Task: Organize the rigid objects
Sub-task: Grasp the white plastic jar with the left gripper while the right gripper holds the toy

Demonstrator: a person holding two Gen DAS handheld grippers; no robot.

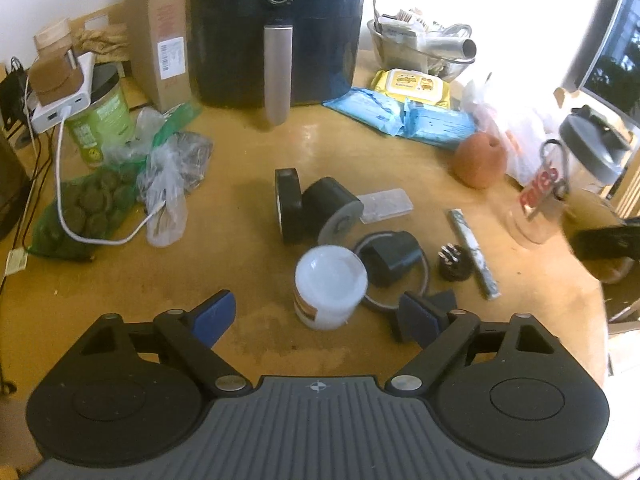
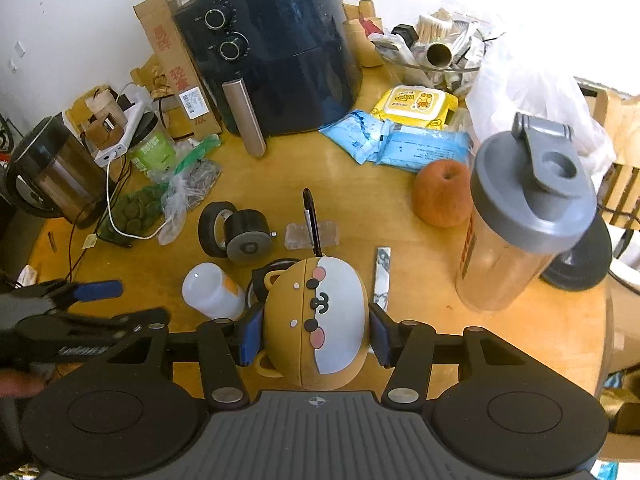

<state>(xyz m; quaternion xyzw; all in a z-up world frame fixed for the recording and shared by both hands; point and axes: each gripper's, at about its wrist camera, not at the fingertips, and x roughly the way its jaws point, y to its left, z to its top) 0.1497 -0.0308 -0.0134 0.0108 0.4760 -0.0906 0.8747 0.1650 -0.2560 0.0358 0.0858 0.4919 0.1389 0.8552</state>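
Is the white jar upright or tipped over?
Tipped over: the white jar lies on its side on the table, its round base facing the right wrist camera.

Home kitchen table (image 1: 256,152): air fryer (image 1: 276,32), kettle (image 2: 52,168)

Table (image 1: 256,160): wood, smooth, lightly glossy. Air fryer (image 1: 276,32): glossy dark plastic, brushed metal handle. Jar (image 1: 330,286): white matt plastic. Bear-faced case (image 2: 316,320): matt, rubbery. Shaker bottle (image 2: 516,232): clear plastic, grey matt lid. Box (image 1: 156,32): plain cardboard.
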